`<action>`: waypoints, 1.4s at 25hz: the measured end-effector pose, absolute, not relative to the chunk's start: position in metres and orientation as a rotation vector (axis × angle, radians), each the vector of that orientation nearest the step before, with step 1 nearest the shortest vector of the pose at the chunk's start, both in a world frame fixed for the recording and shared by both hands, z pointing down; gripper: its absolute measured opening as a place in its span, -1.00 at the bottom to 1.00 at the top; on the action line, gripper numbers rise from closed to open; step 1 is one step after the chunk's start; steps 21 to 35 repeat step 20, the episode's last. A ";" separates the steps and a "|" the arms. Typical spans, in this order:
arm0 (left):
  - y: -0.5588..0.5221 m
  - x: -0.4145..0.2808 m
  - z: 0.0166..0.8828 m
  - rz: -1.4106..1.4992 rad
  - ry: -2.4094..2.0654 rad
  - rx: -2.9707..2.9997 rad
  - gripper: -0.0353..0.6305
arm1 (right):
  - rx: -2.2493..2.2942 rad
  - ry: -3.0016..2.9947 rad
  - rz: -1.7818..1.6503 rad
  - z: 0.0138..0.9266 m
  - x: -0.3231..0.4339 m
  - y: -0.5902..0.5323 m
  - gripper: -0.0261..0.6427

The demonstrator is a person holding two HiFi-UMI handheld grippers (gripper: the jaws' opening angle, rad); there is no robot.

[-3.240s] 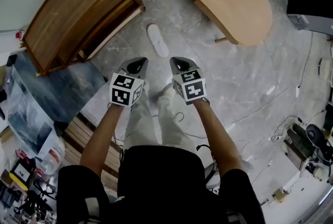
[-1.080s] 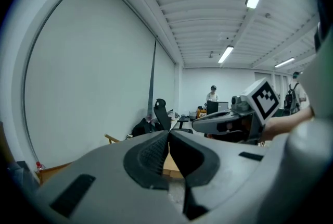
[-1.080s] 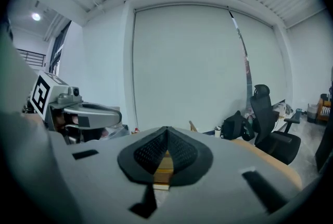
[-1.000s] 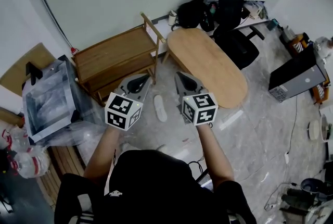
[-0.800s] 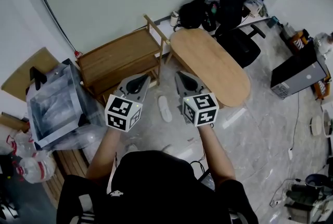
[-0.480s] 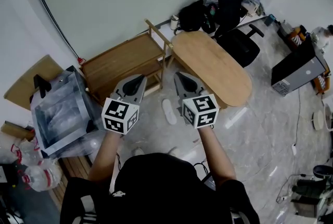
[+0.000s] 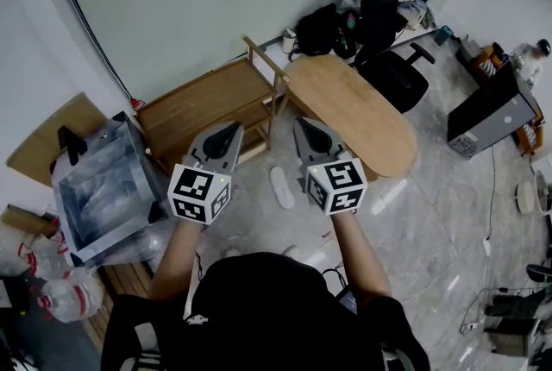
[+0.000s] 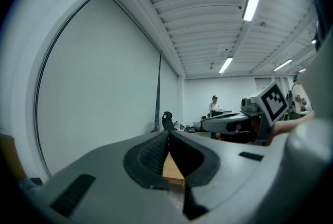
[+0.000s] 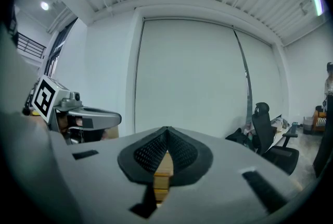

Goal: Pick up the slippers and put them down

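Two grey moulded-plastic grippers are held out roughly level above the floor, each capped at the rear by a white cube printed with black square markers. The left gripper (image 7: 228, 135) is clenched. In its own view the dark, finely ribbed pads (image 8: 153, 152) meet at their tips with nothing between them. The right gripper (image 7: 306, 129) is clenched on nothing as well, its mesh-textured pads (image 9: 148, 154) closing to a point.

One slipper (image 7: 281, 186), white, flat and elongated with rounded ends, lies on the floor (image 7: 414, 214), which is smooth grey stone with pale veining. In the head view it shows between the two grippers, touched by neither. It lies just in front of a low shelf (image 7: 203, 97) of warm, plank-grained wood with square upright posts, and near the rounded end of a long oval table (image 7: 354, 115) with a plain light-wood top.

A black office chair (image 7: 392, 72) stands behind the table. A clear plastic box (image 7: 103, 188), glossy and boxy, sits to the left of the shelf. A dark computer tower (image 7: 492, 112) with flat, hard-edged sides stands at the right.
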State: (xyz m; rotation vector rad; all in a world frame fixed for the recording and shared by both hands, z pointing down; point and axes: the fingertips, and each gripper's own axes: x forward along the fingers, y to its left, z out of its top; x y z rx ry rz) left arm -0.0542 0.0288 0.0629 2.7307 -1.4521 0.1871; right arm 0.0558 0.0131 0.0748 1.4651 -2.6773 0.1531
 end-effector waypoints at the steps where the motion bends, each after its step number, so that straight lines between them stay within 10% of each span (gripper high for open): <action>1: 0.029 -0.055 0.062 0.182 -1.456 2.731 -0.87 | 1.465 -2.679 0.150 0.074 0.055 0.014 -0.93; 35: 0.032 -0.065 0.050 0.113 -1.470 2.743 -0.87 | 1.480 -2.678 0.129 0.068 0.048 0.022 -0.93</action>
